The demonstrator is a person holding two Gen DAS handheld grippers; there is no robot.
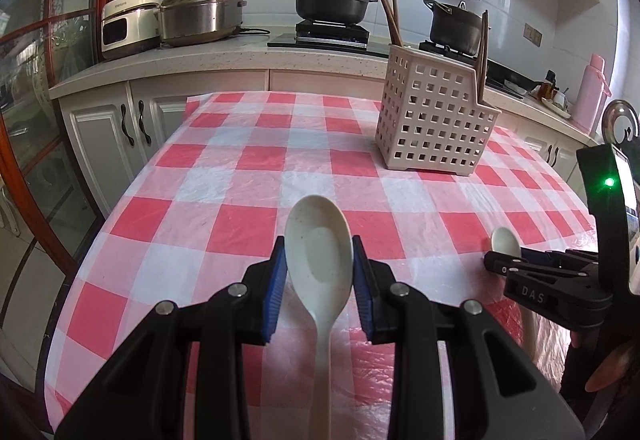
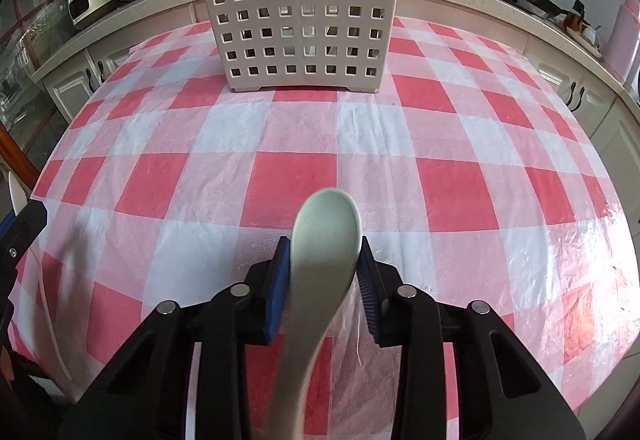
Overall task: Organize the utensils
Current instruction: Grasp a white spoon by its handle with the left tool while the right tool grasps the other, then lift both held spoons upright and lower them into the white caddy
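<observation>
Right wrist: open tablecloth [image 2: 296,128] before caddy [image 2: 296,12].

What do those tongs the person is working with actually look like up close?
Both are matte black plastic. The left tongs and the right tongs each have two angular arms joined by round silver pins, ending in ribbed blue pads. Seen from the side, the right one carries white "DAS" lettering, and its upright black body shows a small green light. No cables or sleeves are visible.

basket [image 2: 296,12] on table [image 2: 440,160] – chopsticks [image 1: 390,10] inside | counter [image 1: 224,56] behind
</observation>
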